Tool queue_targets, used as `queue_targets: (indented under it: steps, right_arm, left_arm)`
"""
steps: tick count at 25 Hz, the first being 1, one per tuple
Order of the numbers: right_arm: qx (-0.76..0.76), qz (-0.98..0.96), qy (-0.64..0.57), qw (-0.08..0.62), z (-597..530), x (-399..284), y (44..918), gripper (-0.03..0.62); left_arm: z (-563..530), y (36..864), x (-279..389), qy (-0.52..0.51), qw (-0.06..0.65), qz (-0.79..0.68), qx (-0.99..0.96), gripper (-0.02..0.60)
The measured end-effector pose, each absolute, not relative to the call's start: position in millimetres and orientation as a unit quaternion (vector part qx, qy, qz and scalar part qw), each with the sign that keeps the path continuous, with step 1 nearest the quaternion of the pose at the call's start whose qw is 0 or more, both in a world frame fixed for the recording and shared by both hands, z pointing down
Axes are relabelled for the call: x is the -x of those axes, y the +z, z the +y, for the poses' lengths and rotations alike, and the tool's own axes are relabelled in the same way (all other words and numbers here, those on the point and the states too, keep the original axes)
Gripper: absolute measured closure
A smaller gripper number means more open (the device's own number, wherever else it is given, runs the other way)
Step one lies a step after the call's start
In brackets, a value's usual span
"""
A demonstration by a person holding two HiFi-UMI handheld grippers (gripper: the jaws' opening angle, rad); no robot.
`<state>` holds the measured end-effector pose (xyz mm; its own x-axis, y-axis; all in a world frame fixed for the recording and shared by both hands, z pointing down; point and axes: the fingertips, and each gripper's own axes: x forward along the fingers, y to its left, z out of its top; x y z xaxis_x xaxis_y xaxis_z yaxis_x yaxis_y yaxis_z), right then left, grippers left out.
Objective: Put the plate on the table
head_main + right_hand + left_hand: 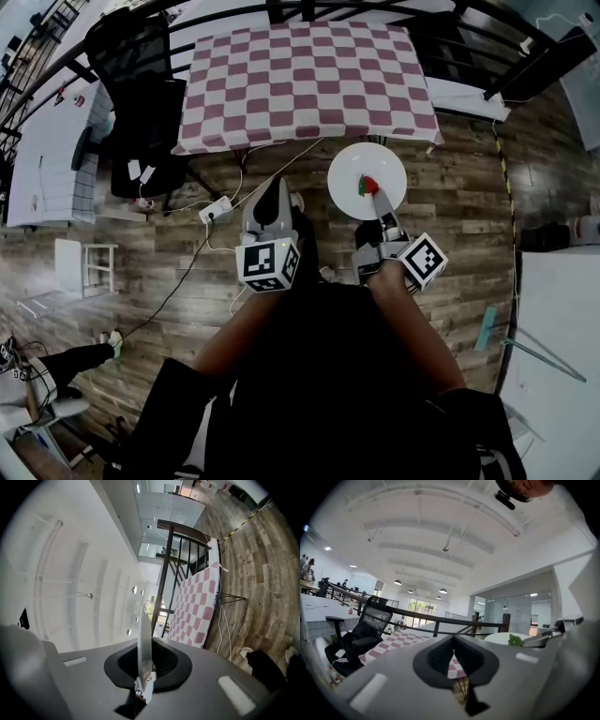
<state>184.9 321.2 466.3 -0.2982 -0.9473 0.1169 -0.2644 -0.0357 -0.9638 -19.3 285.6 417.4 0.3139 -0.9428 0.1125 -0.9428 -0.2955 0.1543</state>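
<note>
A round white plate (352, 169) hangs in the air over the wooden floor, just short of the table with the pink-and-white checked cloth (305, 75). A small red and green piece of food (368, 185) lies on it. My right gripper (382, 216) is shut on the plate's near rim. In the right gripper view the plate (144, 634) shows edge-on between the jaws of the right gripper (143, 681). My left gripper (272, 199) is beside it to the left, shut and holding nothing. The left gripper view has the left gripper (454, 641), and the plate (499, 637) at the right.
A black office chair (141, 103) stands left of the table. A dark railing (450, 37) curves behind and around the table. A power strip with cables (216, 208) lies on the floor. White tables stand at the far left (47, 150) and right (558, 309).
</note>
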Motion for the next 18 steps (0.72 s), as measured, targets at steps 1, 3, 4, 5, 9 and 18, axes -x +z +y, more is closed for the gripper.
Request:
queue_targets:
  steps: [1, 3, 4, 5, 9, 18]
  right_arm:
    - [0.494, 0.612, -0.524, 0.327, 318, -184, 469, 0.582]
    - [0.493, 0.612, -0.527, 0.324, 310, -183, 474, 0.582]
    - [0.493, 0.612, -0.528, 0.322, 304, -182, 476, 0.582]
    - [0.493, 0.612, -0.529, 0.321, 298, -181, 478, 0.582]
    - [0.489, 0.605, -0.54, 0.321, 269, -178, 483, 0.582]
    - [0.48, 0.622, -0.539, 0.303, 162, -162, 468, 0.582]
  left_arm:
    - [283, 419, 20, 0.001, 0.095, -0.587, -0.804, 0.572]
    - [276, 421, 16, 0.005, 0.09, -0.586, -0.805, 0.572]
    - [271, 422, 12, 0.008, 0.088, -0.583, -0.808, 0.572]
    - [265, 424, 7, 0.01, 0.088, -0.579, -0.811, 0.572]
    - [235, 435, -9, 0.022, 0.105, -0.561, -0.821, 0.572]
    - [138, 428, -18, 0.027, 0.096, -0.546, -0.832, 0.572]
